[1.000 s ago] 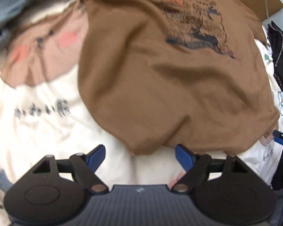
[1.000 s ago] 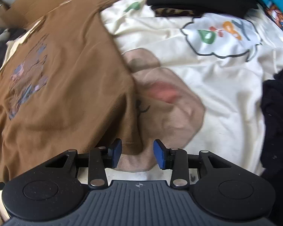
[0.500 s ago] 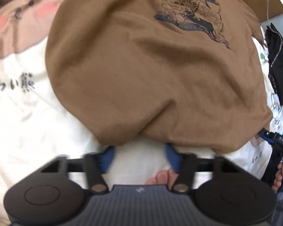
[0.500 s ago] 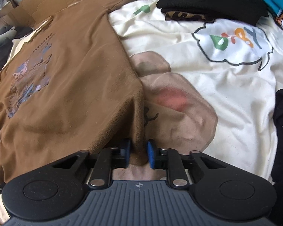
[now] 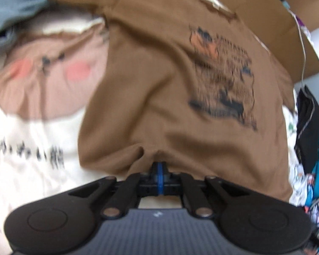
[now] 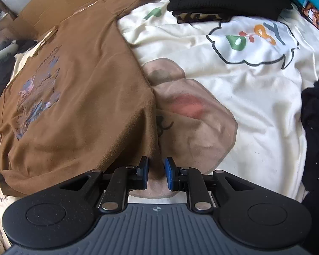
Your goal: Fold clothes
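The left gripper point(image 5: 158, 171) is closed on the brown T-shirt's point(image 5: 159, 97) hem; the right gripper point(image 6: 156, 169) pinches its corner.

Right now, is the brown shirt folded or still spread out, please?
Spread: the brown shirt lies flat on the blanket, print up, hem pinched by both grippers.

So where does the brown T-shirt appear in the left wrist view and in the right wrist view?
Left wrist view: the brown T-shirt fills the centre and upper right, with its hem at the left tool.
Right wrist view: it fills the left half, with its right corner at the right tool.
Shared landmark: the cream blanket with a bear face lies under it.
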A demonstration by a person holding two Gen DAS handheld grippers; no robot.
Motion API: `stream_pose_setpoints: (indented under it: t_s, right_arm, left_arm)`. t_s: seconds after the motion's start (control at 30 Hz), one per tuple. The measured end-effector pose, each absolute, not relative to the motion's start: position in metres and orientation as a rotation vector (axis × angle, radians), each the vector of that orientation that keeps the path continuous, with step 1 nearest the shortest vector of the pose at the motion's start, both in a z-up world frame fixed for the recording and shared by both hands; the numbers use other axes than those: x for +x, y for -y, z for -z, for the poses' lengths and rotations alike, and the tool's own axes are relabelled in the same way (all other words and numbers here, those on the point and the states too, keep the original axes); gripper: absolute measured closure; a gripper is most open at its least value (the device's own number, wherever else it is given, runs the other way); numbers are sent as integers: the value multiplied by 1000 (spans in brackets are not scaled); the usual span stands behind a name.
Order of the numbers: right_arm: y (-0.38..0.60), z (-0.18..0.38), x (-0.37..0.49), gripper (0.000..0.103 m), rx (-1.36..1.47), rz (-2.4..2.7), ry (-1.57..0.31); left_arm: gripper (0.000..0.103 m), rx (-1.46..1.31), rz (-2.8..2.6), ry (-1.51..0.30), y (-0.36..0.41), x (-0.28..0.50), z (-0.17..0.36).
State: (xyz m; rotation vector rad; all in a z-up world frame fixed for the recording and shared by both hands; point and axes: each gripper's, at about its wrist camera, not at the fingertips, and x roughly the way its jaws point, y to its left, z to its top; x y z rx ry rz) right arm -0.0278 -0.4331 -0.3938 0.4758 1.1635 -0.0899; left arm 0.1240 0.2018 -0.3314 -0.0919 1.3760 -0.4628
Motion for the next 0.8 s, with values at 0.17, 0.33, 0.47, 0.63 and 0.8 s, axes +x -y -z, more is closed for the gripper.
stream_pose_setpoints:
  t_s: [0.17,0.33,0.47,0.63,0.8]
  right_arm:
    - [430,397,-23,75,455,71,-1159]
    - [433,405,-13,71,464,53,-1183]
    - [420,395,-8,100,429,-2,-1218]
    - [422,381,-11,100,365,37,-1282]
    - [443,367,-18,100,354,137,-1312]
  left_arm:
    - [103,-90,440,-1344,-193,145,329]
    - [103,-79,405,-1333,-187,156,329]
    - [102,-57,425,-1336,-186,157,322]
    - [91,-13,432,-1345,-192,150,321]
    - [87,-16,402,-1353,-217,140,319]
